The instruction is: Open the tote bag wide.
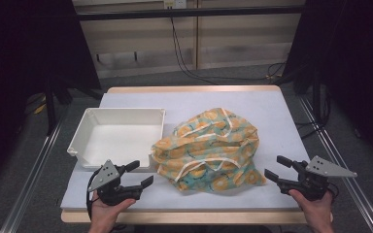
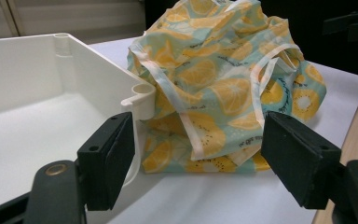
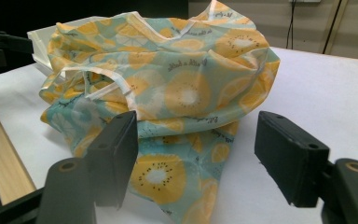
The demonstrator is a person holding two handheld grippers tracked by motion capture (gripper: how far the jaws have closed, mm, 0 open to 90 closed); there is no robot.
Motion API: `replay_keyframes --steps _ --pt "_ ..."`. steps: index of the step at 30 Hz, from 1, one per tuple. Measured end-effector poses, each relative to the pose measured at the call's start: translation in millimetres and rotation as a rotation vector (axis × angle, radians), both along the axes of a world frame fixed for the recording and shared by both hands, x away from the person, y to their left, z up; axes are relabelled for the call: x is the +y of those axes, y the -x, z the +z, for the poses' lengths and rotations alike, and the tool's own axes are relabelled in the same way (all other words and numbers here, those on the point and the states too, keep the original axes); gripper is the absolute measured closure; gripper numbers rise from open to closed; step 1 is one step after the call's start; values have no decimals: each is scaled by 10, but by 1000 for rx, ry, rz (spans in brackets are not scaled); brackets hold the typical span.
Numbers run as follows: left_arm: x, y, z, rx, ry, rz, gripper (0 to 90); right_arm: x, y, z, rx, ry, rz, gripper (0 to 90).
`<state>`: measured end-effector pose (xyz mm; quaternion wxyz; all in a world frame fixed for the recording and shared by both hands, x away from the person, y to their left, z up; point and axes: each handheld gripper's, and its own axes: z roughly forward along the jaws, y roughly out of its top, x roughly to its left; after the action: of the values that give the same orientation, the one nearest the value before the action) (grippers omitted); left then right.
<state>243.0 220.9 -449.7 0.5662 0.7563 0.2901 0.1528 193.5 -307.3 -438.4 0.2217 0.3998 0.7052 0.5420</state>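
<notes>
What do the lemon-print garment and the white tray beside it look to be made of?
Lemon-print garment: thin woven fabric, likely light cotton or synthetic, matte to faintly sheeny; it crumples into soft folds, with white tape edging and straps. White tray: probably moulded plastic, smooth and slightly glossy; it has thin rigid walls, a rolled rim and rounded corner sockets.

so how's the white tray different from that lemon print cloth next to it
The white tray is plain, stiff and square-cornered with upright walls; the lemon print cloth is patterned in yellow and teal, soft and crumpled into a heap. The tray sits open with nothing in it, while the cloth is bunched with white trim looping over it. Both rest on the white table, side by side, with no gripper touching them.
</notes>
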Motion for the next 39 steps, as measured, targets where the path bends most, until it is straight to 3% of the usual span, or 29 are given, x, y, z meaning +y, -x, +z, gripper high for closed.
replay_keyframes --steps 17,22,24,26,28,31,35,39 --pt "-116 27 21 35 -33 -76 483 82 -44 45 33 -13 98 460" --pt "-167 31 37 33 -36 -97 507 119 -54 65 36 -2 119 482" --pt "-207 38 57 31 -57 -94 512 126 -57 69 37 0 122 483" --pt "-246 33 73 21 -40 -120 516 156 -70 82 40 3 134 509" --pt "-302 48 107 23 -60 -136 525 190 -74 94 39 8 145 523" --pt "-352 49 101 27 -48 -158 532 230 -81 108 42 15 153 529" --pt "-428 43 123 31 -83 -168 534 329 -128 160 38 28 178 545" --pt "-505 -14 125 29 -89 -196 534 388 -169 192 38 37 190 554"
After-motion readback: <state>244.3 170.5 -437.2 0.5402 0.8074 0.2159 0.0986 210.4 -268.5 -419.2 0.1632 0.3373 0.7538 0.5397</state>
